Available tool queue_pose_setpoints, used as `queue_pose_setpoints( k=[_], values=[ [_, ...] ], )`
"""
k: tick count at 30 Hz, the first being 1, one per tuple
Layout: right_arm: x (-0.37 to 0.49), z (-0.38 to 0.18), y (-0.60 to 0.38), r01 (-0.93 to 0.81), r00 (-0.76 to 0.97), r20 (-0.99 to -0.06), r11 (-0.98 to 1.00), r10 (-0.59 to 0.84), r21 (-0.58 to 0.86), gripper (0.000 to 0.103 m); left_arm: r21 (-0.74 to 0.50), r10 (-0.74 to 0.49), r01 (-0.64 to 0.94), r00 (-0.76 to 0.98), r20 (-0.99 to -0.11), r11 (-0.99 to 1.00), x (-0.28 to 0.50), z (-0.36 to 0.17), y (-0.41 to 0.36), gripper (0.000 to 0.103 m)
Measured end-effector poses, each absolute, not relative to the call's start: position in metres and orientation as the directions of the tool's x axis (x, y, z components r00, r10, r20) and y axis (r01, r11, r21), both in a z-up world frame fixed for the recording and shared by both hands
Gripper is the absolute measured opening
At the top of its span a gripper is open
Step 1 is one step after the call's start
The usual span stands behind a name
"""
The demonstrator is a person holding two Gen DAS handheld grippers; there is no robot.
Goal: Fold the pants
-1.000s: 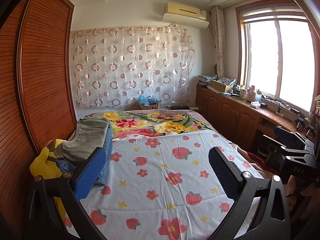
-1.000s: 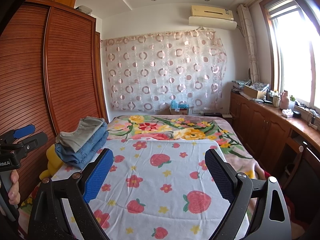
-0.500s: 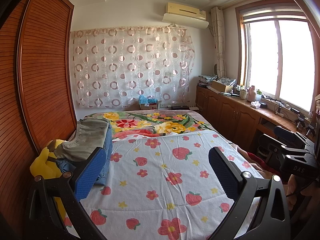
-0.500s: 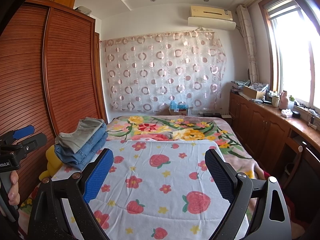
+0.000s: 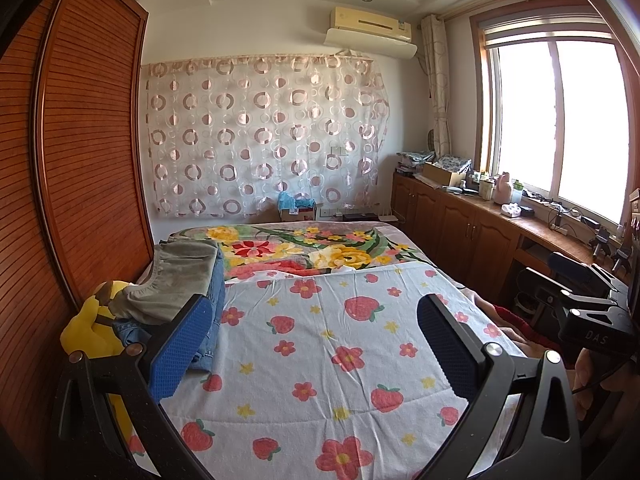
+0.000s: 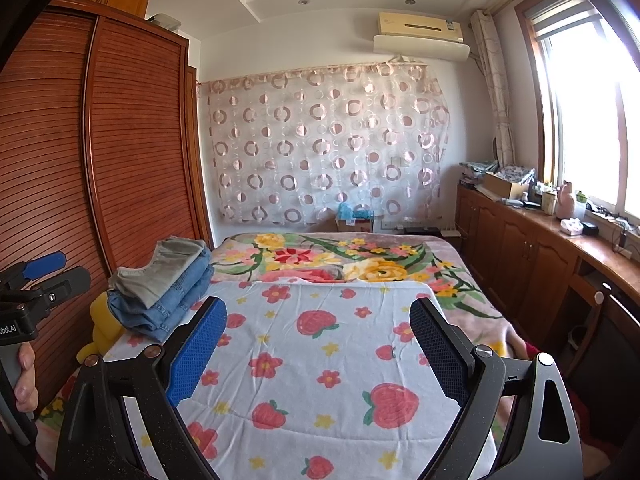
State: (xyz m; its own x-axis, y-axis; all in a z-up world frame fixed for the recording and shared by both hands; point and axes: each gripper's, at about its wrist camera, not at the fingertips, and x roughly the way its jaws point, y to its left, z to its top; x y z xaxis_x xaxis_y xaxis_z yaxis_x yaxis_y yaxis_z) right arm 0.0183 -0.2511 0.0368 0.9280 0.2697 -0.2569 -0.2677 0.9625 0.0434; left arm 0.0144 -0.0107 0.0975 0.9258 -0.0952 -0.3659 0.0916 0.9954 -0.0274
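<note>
Denim and grey, the folded pants (image 6: 164, 284) sit stacked at the bed's left edge, against the slatted wardrobe (image 6: 120, 152), with a yellow plush toy (image 5: 90, 330) just beside them. My left gripper (image 5: 312, 344) hangs wide open over the strawberry-print sheet (image 5: 340, 344), holding nothing. My right gripper (image 6: 316, 348) is equally wide, empty, well apart from the stack.

Right hand-held gripper (image 6: 318, 350) tips slightly downward over the strawberry-print white bedsheet (image 6: 312, 344), the room's view sliding up a touch.
</note>
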Motion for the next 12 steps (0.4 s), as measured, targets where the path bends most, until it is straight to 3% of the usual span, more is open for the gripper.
queue_pose_setpoints(
  k=[12],
  values=[
    [0.0192, 0.0362, -0.2509, -0.267, 0.929, -0.254, 0.963, 0.268, 0.042, 0.094, -0.028, -0.095, 0.091, 0.926, -0.366, 0.995, 0.0146, 0.0977, -0.0113, 0.103]
  ],
)
